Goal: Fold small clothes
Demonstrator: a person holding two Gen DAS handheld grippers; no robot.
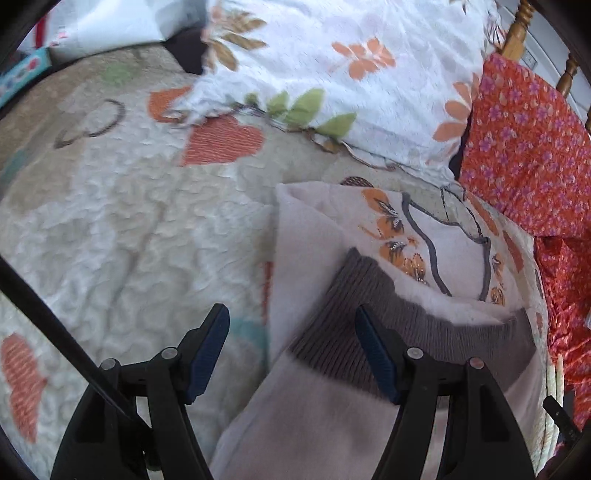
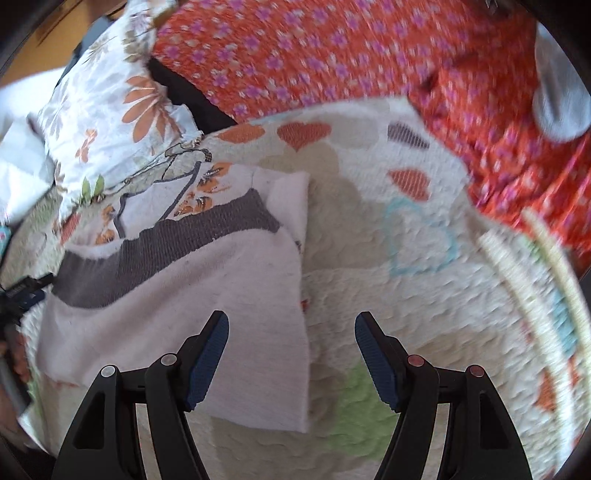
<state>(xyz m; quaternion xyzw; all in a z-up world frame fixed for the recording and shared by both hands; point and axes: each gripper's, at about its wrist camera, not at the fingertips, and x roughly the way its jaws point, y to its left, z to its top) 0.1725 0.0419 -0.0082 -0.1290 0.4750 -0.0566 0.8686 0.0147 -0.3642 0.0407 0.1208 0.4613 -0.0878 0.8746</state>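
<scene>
A small pale pink garment [image 1: 314, 406] with a grey ribbed band [image 1: 332, 332] and an orange flower print [image 1: 399, 240] lies partly folded on the quilted bedspread [image 1: 110, 240]. My left gripper [image 1: 291, 350] is open over its left edge, holding nothing. In the right wrist view the same garment [image 2: 221, 295] lies left of centre, its grey band [image 2: 166, 243] across the top. My right gripper [image 2: 291, 354] is open above the garment's right edge, empty. The other gripper [image 2: 22, 295] shows at the far left edge.
A white floral pillow [image 1: 332, 74] lies behind the garment. A red flowered cloth [image 1: 524, 147] lies to the right, also in the right wrist view [image 2: 332, 55]. A wooden bedpost [image 1: 517, 33] stands at the back right. The bedspread [image 2: 406, 277] has heart patterns.
</scene>
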